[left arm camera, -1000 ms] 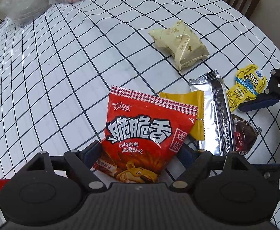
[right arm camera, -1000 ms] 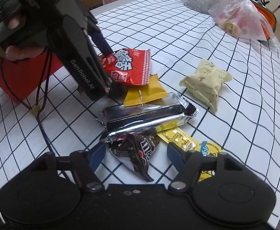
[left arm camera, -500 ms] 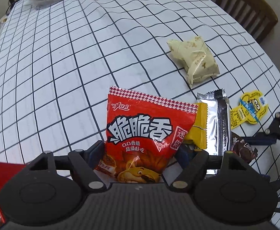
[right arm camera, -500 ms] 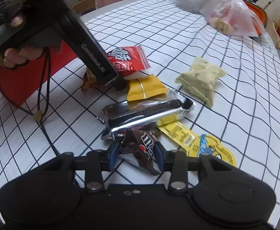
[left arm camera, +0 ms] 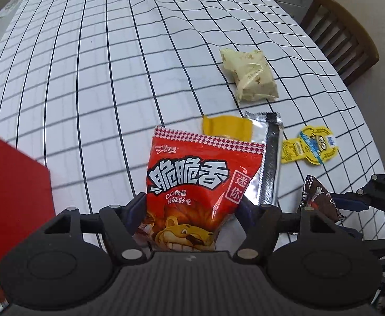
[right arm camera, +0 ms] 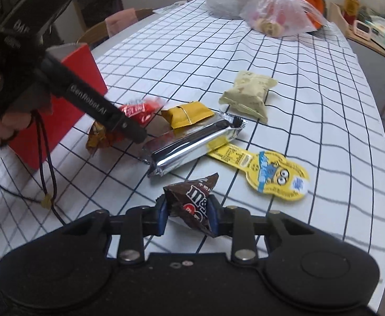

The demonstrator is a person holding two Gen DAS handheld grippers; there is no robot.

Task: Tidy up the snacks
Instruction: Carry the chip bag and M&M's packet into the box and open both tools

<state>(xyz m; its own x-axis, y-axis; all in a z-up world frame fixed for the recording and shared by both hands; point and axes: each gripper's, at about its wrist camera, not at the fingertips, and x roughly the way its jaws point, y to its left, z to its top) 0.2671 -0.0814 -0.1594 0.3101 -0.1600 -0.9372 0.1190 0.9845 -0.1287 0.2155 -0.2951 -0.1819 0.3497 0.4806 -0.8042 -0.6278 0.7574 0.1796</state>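
Left wrist view: the left gripper is clamped on the red chip bag, one finger on each side of the bag's lower half. Whether the bag is clear of the table cannot be told. At 12 o'clock from the bag's top edge lies a yellow packet, partly behind it. At 1 o'clock a silver bar runs lengthwise, its near end tucked behind the bag's right corner. Further out at 1 o'clock sits a beige pouch, apart from the others. At 3 o'clock from the silver bar lies a yellow minion pack. At 4 o'clock the right gripper comes in from the right edge with a brown M&M bag at its tip. A red box fills the 9 o'clock side.

Right wrist view: the right gripper is closed on the M&M bag, blue pads pressing both sides, the bag's tip pointing up toward 12 o'clock. The silver bar lies at 12 o'clock on the table, the minion pack at 2 o'clock, touching the bar's far end. The yellow packet and beige pouch lie beyond. At 10 o'clock the left gripper grips the blurred chip bag, beside the red box. Clear plastic bags sit at the table's far edge.
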